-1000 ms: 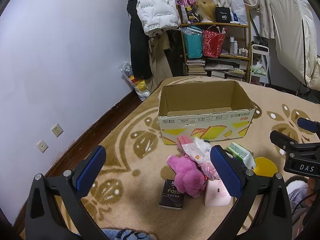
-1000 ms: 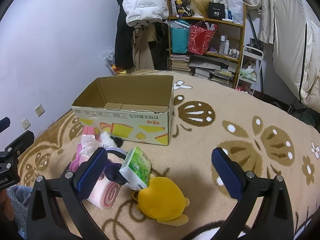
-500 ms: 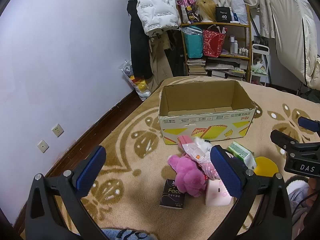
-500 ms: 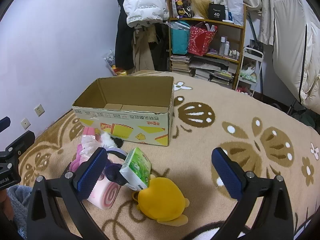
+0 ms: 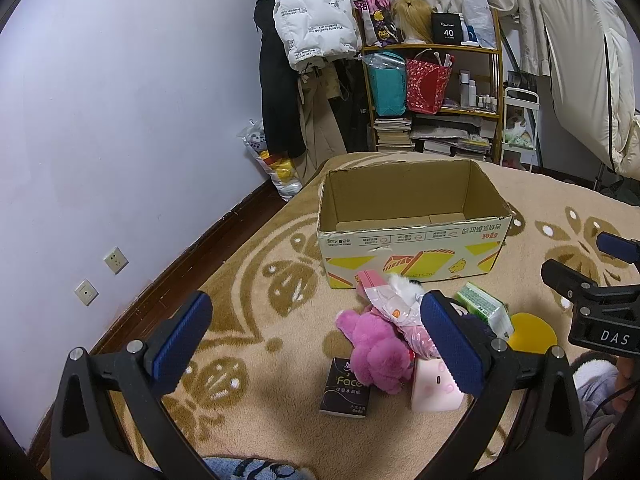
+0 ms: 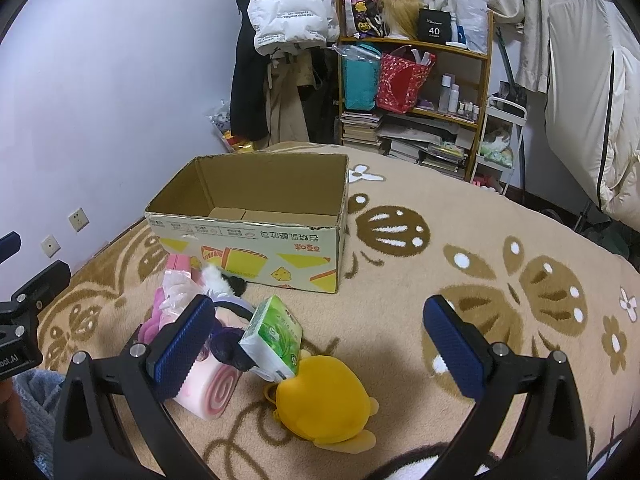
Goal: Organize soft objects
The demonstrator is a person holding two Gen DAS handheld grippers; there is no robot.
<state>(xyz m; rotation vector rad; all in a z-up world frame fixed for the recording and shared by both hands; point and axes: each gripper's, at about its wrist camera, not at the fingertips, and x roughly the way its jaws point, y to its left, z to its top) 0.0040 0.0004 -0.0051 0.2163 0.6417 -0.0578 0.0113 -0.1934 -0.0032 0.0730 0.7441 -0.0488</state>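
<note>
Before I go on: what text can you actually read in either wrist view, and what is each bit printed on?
"Face": small black tissue pack on the carpet.
"40": black box on the wooden shelf's top.
"DAS": black body of the right gripper, seen from the left wrist view.
Red characters on the open cardboard box: upside down, unreadable.
Grey lettering on the hanging white puffer jacket: mirrored, too small.

Black tongs (image 5: 316, 342), ribbed blue pads (image 5: 182, 338)

Both wrist views look forward and down, fairly near, sharing the cardboard box (image 5: 412, 220) (image 6: 256, 220).
</note>
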